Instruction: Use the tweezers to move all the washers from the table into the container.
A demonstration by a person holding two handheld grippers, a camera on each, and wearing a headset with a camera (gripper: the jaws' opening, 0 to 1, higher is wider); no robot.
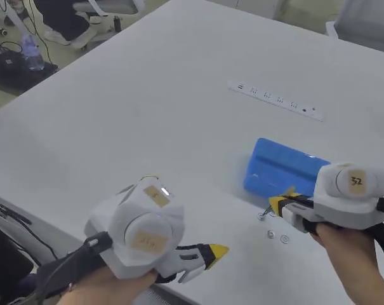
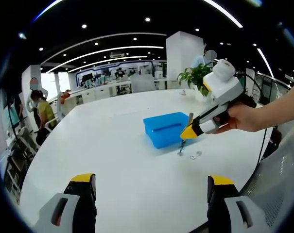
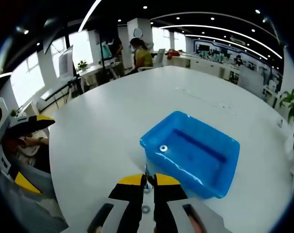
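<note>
While the right claw (image 3: 147,180) pinches the tweezers (image 2: 182,144), their tip points down at the washers (image 1: 271,235) lying on the surface (image 1: 179,114) just beside the blue container (image 3: 151,138), on the claw's side. The left claw (image 2: 151,178), spread wide, hangs well apart from the blue container.

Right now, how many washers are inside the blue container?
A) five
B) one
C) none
B: the right gripper view shows a single washer lying on the floor of the blue container, close to one corner.
</note>
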